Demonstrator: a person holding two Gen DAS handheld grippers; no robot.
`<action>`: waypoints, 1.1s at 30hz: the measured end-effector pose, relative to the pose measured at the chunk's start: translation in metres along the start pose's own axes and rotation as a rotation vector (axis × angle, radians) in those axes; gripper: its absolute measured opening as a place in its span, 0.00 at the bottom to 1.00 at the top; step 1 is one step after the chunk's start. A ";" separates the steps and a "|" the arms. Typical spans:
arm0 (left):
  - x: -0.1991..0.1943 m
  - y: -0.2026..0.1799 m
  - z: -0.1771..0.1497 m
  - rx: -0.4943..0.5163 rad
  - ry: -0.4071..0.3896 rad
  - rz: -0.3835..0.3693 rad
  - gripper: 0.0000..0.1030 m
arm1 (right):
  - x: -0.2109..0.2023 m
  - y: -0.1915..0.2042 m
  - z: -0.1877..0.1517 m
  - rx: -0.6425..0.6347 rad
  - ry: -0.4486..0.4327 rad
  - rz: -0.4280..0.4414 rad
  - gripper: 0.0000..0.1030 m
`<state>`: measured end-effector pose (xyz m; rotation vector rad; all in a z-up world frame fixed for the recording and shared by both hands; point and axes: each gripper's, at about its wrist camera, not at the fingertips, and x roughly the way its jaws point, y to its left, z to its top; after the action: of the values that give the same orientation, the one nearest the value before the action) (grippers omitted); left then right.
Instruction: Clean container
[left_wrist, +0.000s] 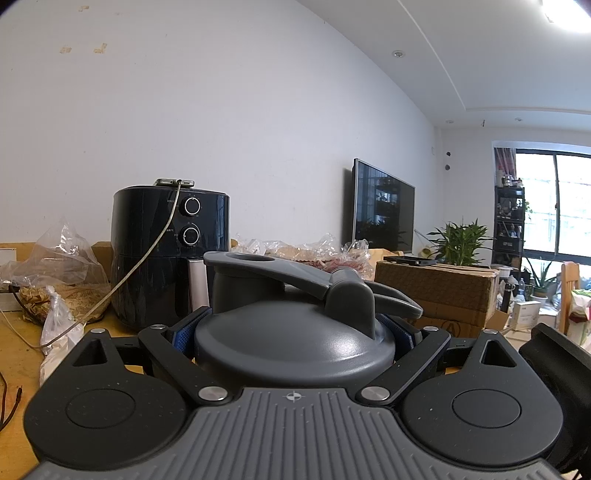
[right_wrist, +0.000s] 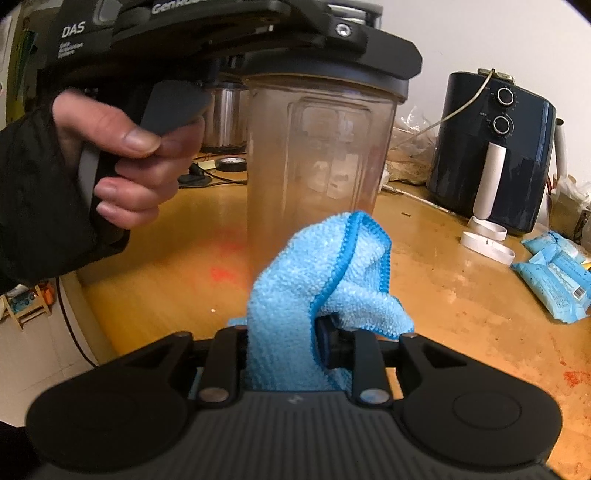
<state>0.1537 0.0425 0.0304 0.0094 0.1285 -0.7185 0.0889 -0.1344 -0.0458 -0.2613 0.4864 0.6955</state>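
A clear plastic container (right_wrist: 317, 155) with a dark grey flip-cap lid (left_wrist: 280, 354) hangs upright above the wooden table (right_wrist: 461, 314). My left gripper (left_wrist: 295, 325) is shut on the lid, its blue pads (left_wrist: 184, 332) against both sides. In the right wrist view a person's hand (right_wrist: 125, 147) grips that gripper's handle. My right gripper (right_wrist: 282, 336) is shut on a bunched light blue cloth (right_wrist: 317, 273). The cloth's top lies against the lower front of the container. The container's bottom is hidden behind the cloth.
A black air fryer (right_wrist: 491, 155) stands at the back right, with white rings (right_wrist: 487, 240) and blue wipe packs (right_wrist: 554, 277) in front of it. A steel pot (right_wrist: 225, 114) and a tape roll (right_wrist: 231, 162) sit behind the container. Plastic bags (left_wrist: 62, 254) and a cardboard box (left_wrist: 432, 291) flank the fryer.
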 end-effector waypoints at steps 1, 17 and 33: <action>0.000 0.000 0.000 0.000 0.000 0.000 0.92 | 0.000 0.001 0.000 -0.001 -0.001 -0.005 0.26; 0.002 0.004 -0.001 -0.019 -0.001 -0.008 0.93 | 0.002 0.002 0.002 0.006 0.007 -0.019 0.38; 0.002 0.007 -0.003 -0.017 0.002 -0.006 0.93 | -0.008 -0.002 0.004 0.014 -0.047 0.001 0.16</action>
<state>0.1594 0.0465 0.0267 -0.0063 0.1368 -0.7237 0.0857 -0.1389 -0.0382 -0.2305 0.4465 0.6978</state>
